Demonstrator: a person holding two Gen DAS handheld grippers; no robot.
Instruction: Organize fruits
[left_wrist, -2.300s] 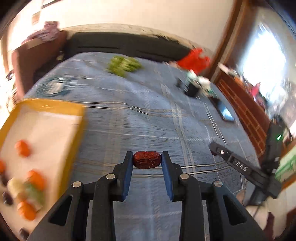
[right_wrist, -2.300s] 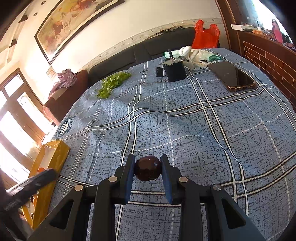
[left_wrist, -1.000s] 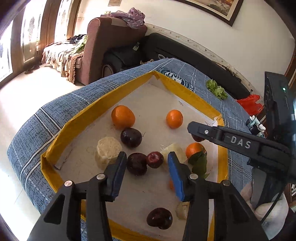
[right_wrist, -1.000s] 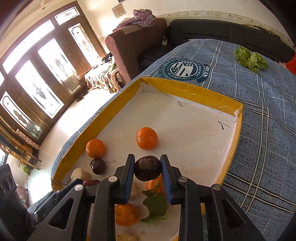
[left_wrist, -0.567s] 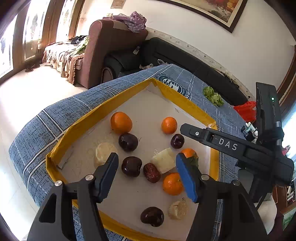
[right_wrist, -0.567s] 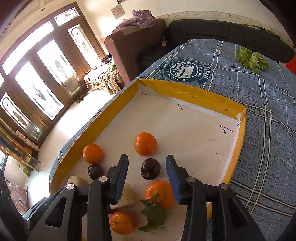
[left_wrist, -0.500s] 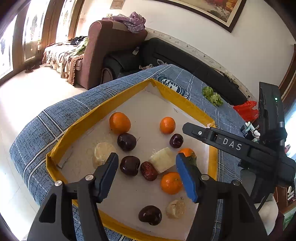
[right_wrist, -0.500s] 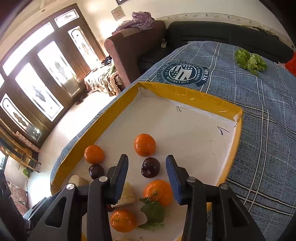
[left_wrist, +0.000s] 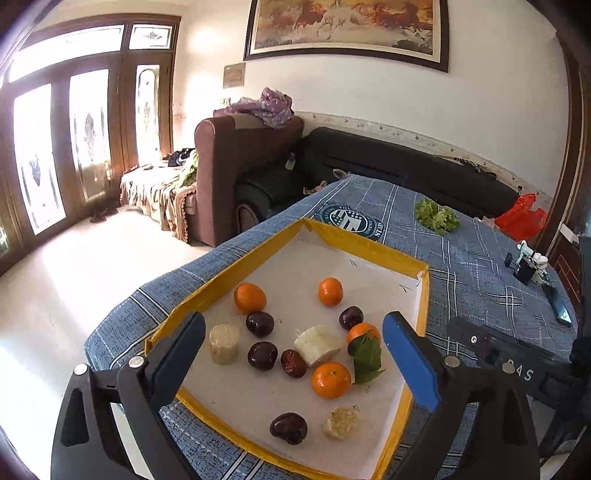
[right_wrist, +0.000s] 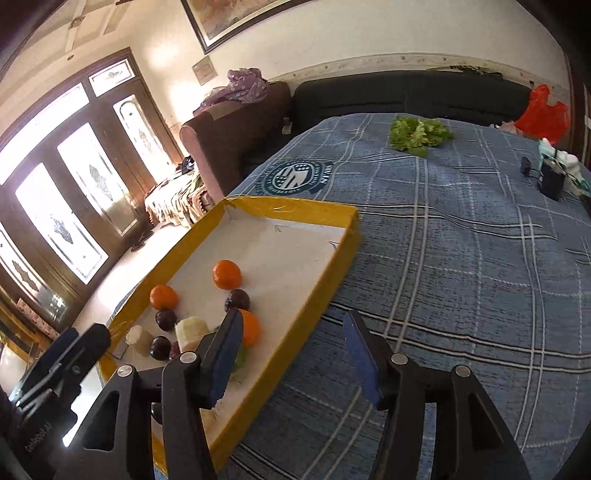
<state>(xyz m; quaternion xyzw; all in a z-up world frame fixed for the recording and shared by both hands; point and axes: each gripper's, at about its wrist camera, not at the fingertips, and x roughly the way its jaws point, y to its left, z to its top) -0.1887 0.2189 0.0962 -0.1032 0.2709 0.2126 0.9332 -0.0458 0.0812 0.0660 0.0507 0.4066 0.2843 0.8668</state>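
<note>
Above the yellow tray (left_wrist: 369, 246) the left tool (left_wrist: 295, 347) hangs with fingers wide apart — empty; the right tool (right_wrist: 291, 354) also spread, over the tray's edge.

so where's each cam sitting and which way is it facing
Left wrist: on the left gripper, above the yellow tray, facing the sofa and doors; its open fingers and the right gripper show.
Right wrist: on the right gripper, over the tray's edge, facing across the blue tablecloth; its open fingers show.
Shared: tray, oranges, lettuce, sofa.
</note>
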